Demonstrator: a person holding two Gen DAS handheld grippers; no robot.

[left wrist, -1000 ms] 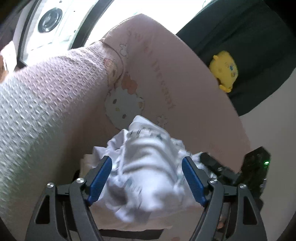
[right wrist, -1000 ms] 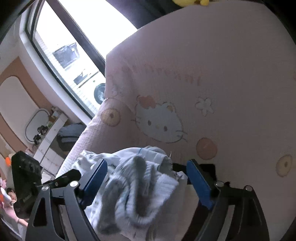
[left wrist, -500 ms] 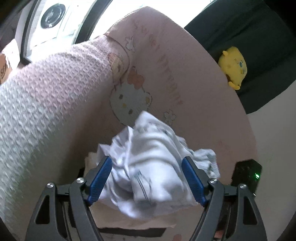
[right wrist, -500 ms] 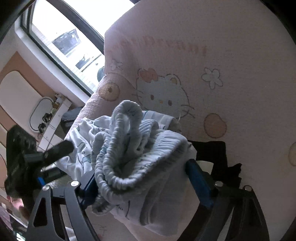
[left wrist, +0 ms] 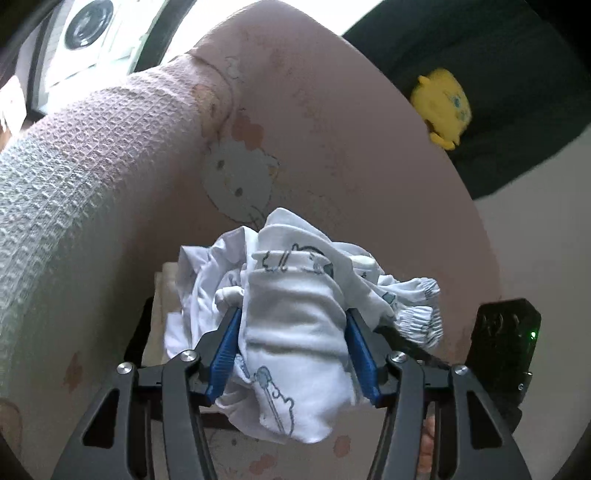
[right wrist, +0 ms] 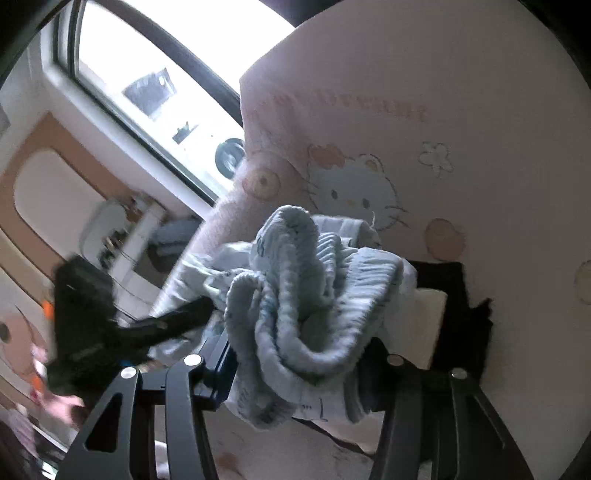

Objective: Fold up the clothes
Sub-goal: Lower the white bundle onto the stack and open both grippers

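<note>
A crumpled white garment [left wrist: 295,295] with small blue prints is bunched above a pink cartoon-cat blanket [left wrist: 332,129]. My left gripper [left wrist: 293,314] has its jaws closing, and its blue pads [left wrist: 225,347] press into the cloth from both sides. In the right wrist view the garment's ribbed waistband [right wrist: 306,280] fills my right gripper [right wrist: 297,343], whose jaws are closing too. One pad there is hidden by the fabric. The two grippers hold opposite sides of the same bundle.
A black-edged box [right wrist: 458,295] with a cream lining sits under the garment on the blanket [right wrist: 443,92]. A yellow plush toy [left wrist: 443,103] lies on dark fabric at the far right. A window and a washing machine [left wrist: 86,22] lie beyond.
Both pairs of jaws have narrowed onto the garment. The bundle now stands higher and more gathered between the fingers, and both views have shifted slightly over the blanket.
</note>
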